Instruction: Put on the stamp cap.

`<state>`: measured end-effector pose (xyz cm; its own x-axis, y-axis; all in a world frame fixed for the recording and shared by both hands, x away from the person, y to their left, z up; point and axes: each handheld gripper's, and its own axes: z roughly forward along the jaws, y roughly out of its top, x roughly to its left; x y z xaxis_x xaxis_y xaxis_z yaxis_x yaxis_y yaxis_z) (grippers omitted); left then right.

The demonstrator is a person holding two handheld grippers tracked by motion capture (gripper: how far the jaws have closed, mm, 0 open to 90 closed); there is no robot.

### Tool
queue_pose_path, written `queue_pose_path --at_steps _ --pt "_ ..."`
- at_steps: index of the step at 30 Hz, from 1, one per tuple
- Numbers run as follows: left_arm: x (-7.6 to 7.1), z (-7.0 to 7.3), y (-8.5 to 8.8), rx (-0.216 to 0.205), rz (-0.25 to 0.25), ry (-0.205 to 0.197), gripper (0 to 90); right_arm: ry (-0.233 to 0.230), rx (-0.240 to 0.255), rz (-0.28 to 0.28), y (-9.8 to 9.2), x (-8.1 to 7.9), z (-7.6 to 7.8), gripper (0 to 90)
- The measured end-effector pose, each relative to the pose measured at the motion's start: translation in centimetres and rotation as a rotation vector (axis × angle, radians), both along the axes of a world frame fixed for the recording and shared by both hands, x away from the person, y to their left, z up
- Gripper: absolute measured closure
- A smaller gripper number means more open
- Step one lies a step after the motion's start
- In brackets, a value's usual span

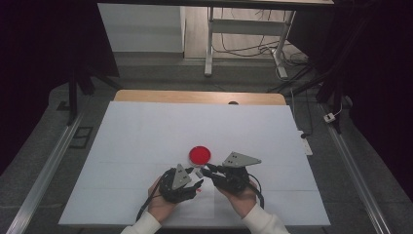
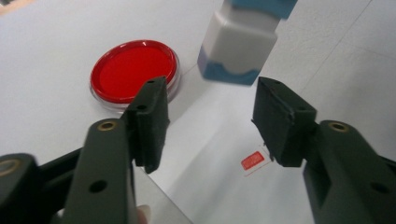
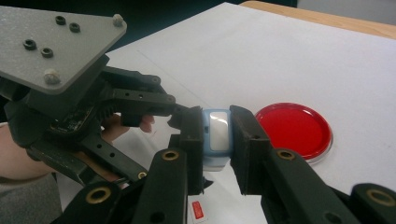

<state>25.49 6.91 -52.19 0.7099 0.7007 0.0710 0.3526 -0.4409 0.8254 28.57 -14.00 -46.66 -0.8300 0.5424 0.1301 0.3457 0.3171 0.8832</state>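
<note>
The right hand-held gripper (image 3: 217, 149) clamps a small white-and-blue stamp (image 3: 216, 135) between its two black pads, holding it just above the white sheet that covers the counter (image 1: 146, 136). In the left gripper view the stamp (image 2: 240, 44) hangs ahead of the jaws, white body with a pale blue base and a darker blue top, apart from both pads. The left hand-held gripper (image 2: 210, 116) stands about half open with nothing between its jaws; the stamp lies beyond its tips. Its grey three-cornered plate (image 3: 51, 42) shows large in the right gripper view, close beside the stamp. A round red ink pad (image 1: 200, 154) in a clear rim rests on the sheet just beyond the two grippers, near the stamp but not touching it. A small red-and-white label (image 2: 254, 161) lies flat on the sheet below the left gripper. In the high view both hands (image 1: 163, 204) meet near the counter's front edge, left gripper (image 1: 197, 187) and right gripper (image 1: 207, 170) almost tip to tip
</note>
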Motion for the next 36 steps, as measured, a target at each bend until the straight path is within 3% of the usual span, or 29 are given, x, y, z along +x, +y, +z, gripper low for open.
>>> queue_pose_path --at_steps 8,22,36 --pt "-0.2 0.5 1.5 -0.01 -0.022 0.02 37.1 -0.021 -0.009 0.004 -0.6 0.4 0.1 74.9" --pt "-0.5 1.3 4.9 -0.059 -0.015 0.06 36.0 -0.068 -0.018 0.002 -1.9 1.2 0.4 74.9" --pt "-1.5 1.4 9.0 -0.061 0.025 0.077 35.8 -0.087 -0.017 0.003 -2.6 1.9 0.4 74.9"
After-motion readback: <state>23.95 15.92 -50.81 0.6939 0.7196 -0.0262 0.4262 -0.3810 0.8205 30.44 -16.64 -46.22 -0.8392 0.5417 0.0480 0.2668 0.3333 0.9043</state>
